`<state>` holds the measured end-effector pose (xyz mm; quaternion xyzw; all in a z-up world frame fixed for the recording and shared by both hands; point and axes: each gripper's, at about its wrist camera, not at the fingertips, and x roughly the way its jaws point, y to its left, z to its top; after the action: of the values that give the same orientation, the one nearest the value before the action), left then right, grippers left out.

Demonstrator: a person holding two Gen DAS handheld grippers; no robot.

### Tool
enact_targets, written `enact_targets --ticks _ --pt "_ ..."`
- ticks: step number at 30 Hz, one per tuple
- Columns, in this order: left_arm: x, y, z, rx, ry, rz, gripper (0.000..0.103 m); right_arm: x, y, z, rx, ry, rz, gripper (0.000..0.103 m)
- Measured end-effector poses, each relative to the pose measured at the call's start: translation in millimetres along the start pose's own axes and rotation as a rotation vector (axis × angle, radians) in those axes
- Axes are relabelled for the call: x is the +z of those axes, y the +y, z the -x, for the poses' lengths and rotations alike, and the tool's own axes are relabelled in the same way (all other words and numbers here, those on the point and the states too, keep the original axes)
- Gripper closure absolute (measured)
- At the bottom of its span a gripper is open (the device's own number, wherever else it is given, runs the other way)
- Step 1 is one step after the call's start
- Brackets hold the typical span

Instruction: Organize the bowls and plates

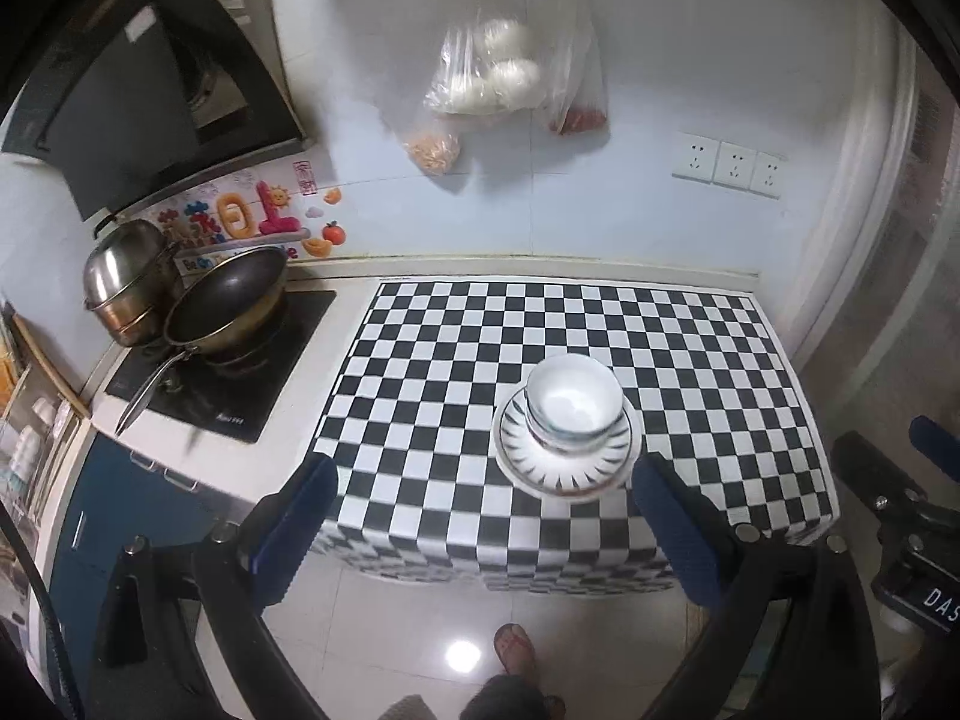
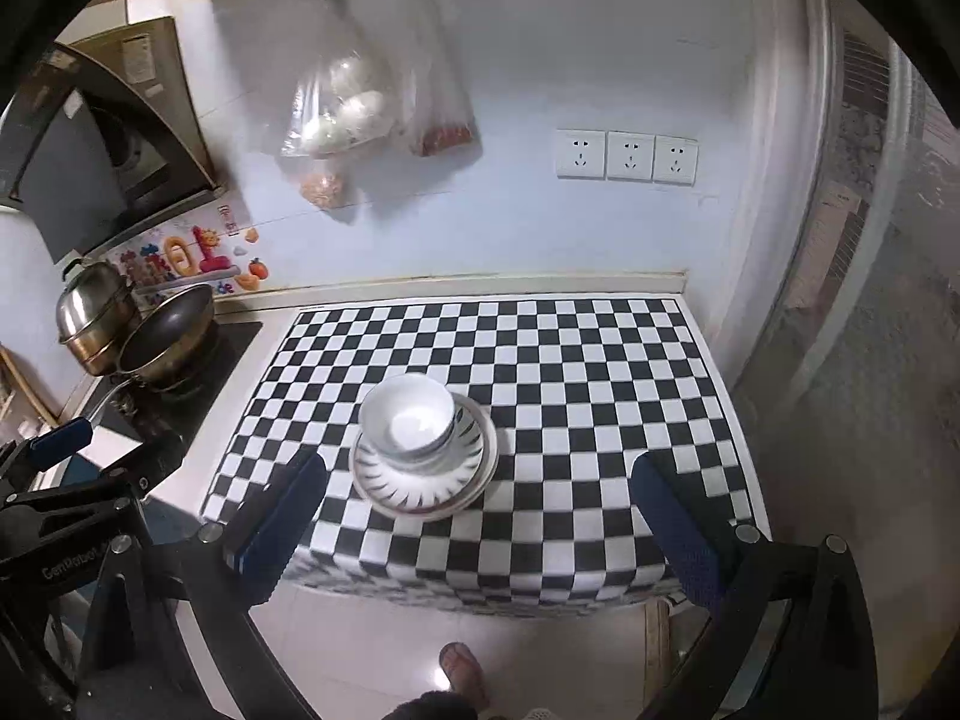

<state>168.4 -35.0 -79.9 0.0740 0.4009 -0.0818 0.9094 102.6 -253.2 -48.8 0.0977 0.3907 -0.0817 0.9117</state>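
White bowls (image 1: 573, 402) sit nested on stacked plates (image 1: 564, 468) with a dark dashed rim, near the front of the checkered table (image 1: 690, 348). The same bowls (image 2: 411, 417) and plates (image 2: 420, 480) show in the right wrist view. My left gripper (image 1: 483, 480) is open and empty, held high above the table's front edge, with the stack just beyond its right finger. My right gripper (image 2: 480, 480) is open and empty, also high, with the stack by its left finger. The right gripper's body (image 1: 900, 516) shows at the left view's right edge.
A stove (image 1: 222, 372) with a dark wok (image 1: 228, 306) and a steel pot (image 1: 129, 282) stands left of the table. Plastic bags (image 1: 498, 78) hang on the back wall beside wall sockets (image 1: 729, 165). Tiled floor and a sandalled foot (image 1: 516, 648) lie below.
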Motion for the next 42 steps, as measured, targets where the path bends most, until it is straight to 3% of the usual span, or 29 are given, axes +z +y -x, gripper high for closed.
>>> enact_targets --ticks 9,21,33,42 --pt "-42.4 14.8 69.2 0.030 -0.047 0.014 0.002 -42.8 6.3 83.1 0.012 -0.039 0.017 0.000" --pt "-86.3 55.0 144.5 0.003 -0.137 0.007 0.001 -95.6 46.5 179.6 -0.064 -0.125 0.005 0.000" --pt "-115.4 90.3 191.9 -0.011 -0.209 -0.028 0.001 -127.7 96.1 241.4 -0.145 -0.176 -0.013 0.000" --pt "-120.4 100.0 199.1 -0.028 -0.227 -0.036 0.001 -138.8 113.4 253.8 -0.180 -0.173 -0.020 0.000"
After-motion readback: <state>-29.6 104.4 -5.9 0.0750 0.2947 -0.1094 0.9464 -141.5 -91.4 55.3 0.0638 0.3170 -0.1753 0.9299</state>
